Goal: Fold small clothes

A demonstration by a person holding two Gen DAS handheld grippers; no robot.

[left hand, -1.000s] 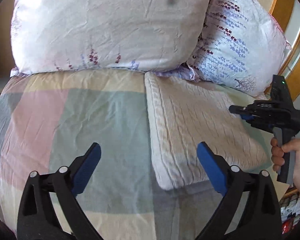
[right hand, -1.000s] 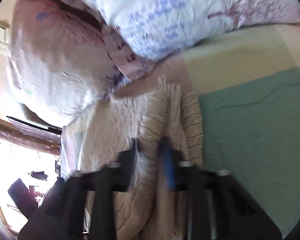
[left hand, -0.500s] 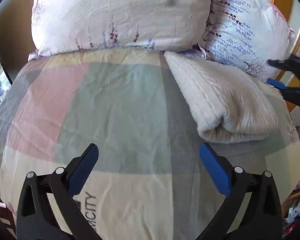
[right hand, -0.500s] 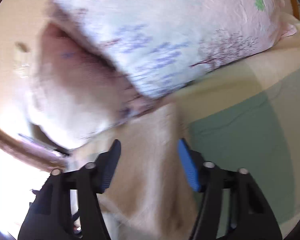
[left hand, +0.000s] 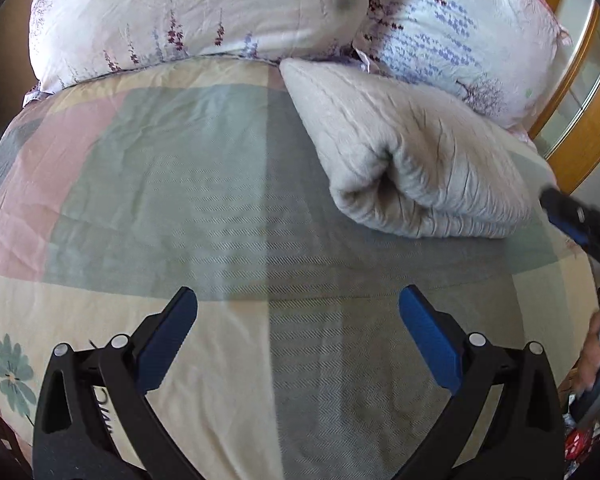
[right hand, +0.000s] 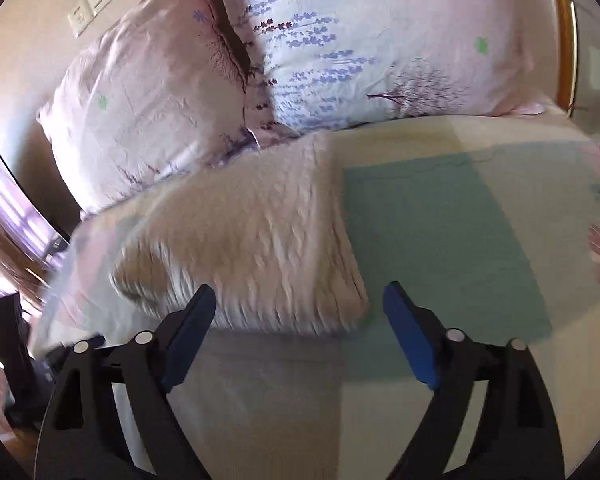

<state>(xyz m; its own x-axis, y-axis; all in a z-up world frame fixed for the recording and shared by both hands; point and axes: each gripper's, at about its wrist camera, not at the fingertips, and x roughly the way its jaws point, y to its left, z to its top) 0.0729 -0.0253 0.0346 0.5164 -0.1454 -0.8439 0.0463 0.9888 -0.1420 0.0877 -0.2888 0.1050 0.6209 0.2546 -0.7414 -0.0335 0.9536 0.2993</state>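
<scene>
A cream cable-knit sweater (left hand: 416, 160) lies folded in a thick bundle on the checked bedspread (left hand: 160, 184), against the pillows. It also shows in the right wrist view (right hand: 252, 248), blurred. My left gripper (left hand: 298, 320) is open and empty, above the bedspread and well short of the sweater. My right gripper (right hand: 298, 312) is open and empty, just in front of the sweater's near edge. In the left wrist view the right gripper (left hand: 580, 232) shows blurred at the right edge, beside the sweater.
Two flower-print pillows (left hand: 204, 12) (left hand: 460, 36) stand at the head of the bed. A wooden frame (left hand: 580, 128) runs along the right side. A wall switch plate (right hand: 94, 0) is behind the pillows.
My right gripper opened, let go of the sweater and drew back from it. The sweater now rests folded over. My left gripper pulled back towards the foot of the bed.
</scene>
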